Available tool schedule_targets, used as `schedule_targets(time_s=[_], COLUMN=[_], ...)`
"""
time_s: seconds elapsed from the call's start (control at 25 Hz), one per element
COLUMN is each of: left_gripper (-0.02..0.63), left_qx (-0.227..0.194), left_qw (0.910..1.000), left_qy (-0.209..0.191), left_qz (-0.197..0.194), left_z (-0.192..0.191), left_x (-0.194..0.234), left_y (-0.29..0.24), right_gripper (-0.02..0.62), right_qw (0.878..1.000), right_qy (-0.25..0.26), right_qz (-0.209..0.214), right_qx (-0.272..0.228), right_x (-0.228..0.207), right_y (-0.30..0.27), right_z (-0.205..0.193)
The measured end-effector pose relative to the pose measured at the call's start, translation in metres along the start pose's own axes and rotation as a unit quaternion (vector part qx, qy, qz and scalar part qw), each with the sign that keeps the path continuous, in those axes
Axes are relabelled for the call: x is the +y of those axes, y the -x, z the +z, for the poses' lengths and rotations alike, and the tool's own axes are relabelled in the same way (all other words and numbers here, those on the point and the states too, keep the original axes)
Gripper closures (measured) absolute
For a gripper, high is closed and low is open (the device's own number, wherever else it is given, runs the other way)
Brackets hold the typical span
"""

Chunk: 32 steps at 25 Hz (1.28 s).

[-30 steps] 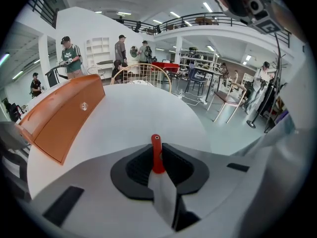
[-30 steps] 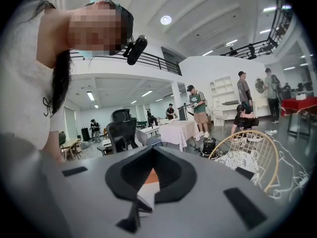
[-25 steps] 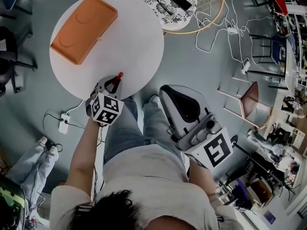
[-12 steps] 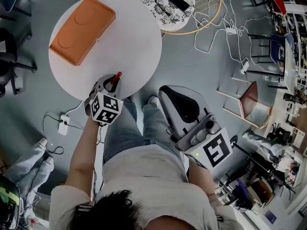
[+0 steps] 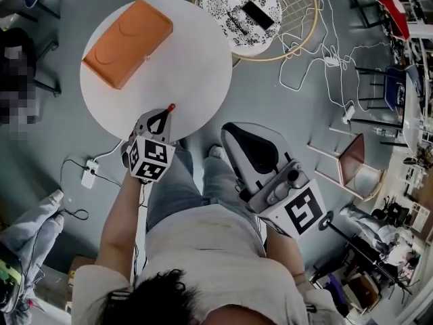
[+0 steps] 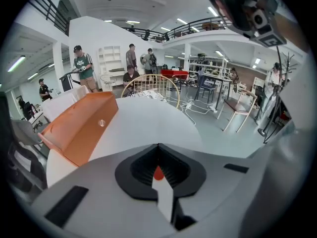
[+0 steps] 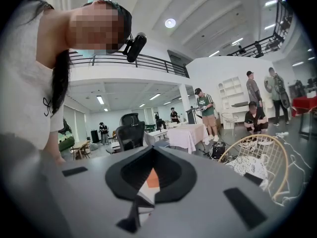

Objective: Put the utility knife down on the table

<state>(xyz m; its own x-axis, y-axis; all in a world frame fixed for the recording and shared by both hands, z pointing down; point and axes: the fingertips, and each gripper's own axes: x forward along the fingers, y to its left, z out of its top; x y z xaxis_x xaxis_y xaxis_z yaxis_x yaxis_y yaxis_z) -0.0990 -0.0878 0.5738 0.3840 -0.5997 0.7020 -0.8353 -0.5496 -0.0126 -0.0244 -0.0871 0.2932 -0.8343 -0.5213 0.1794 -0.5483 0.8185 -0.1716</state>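
Observation:
My left gripper [image 5: 163, 118] is shut on the utility knife [image 5: 170, 108], whose red tip pokes out over the near edge of the round white table [image 5: 183, 66]. In the left gripper view the knife's red tip and pale body [image 6: 159, 178] sit between the shut jaws of the left gripper [image 6: 158, 170], above the table top [image 6: 143, 128]. My right gripper [image 5: 232, 135] hangs off the table, over the floor by the person's knees, with its jaws together. In the right gripper view the right gripper [image 7: 151, 175] looks out across the room, away from the table.
An orange box [image 5: 126, 42] lies on the table's far left part [image 6: 81, 125]. Beyond the table stands a patterned stool [image 5: 241, 9] inside a wire ring. Cables [image 5: 304, 53] and a power strip [image 5: 89, 175] lie on the floor. Several people stand far off.
The head camera has shifted a little. The left gripper still holds the knife at the table's near edge, and the right gripper has stayed put.

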Motion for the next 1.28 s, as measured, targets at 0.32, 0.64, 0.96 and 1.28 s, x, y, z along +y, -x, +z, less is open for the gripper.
schedule_targets(time_s=[0.32,0.64,0.96,1.28], left_gripper=[0.597,0.597,0.597,0.597], left_qx=[-0.096,-0.236,-0.317,-0.355], left_qw=[0.9897,0.9577,0.9271,0.9029], left_qy=[0.078,0.11,0.111,0.128], left_qz=[0.072,0.123,0.166,0.206], left_z=[0.06,0.143,0.195,0.211], left_x=[-0.013,-0.039,-0.085,-0.123], left_y=[0.063,0.149,0.209,0.243], right_gripper=[0.586,0.586,0.586,0.586], right_qw=[0.995,0.982,0.961,0.941], right_qy=[0.012,0.021,0.04,0.063], right_qz=[0.096,0.185,0.272,0.331], right_qx=[-0.026,-0.019,-0.029,-0.038], right_x=[0.007,0.023,0.038,0.052], right_y=[0.009,0.022,0.044,0.07], right_z=[0.016,0.018,0.023,0.026])
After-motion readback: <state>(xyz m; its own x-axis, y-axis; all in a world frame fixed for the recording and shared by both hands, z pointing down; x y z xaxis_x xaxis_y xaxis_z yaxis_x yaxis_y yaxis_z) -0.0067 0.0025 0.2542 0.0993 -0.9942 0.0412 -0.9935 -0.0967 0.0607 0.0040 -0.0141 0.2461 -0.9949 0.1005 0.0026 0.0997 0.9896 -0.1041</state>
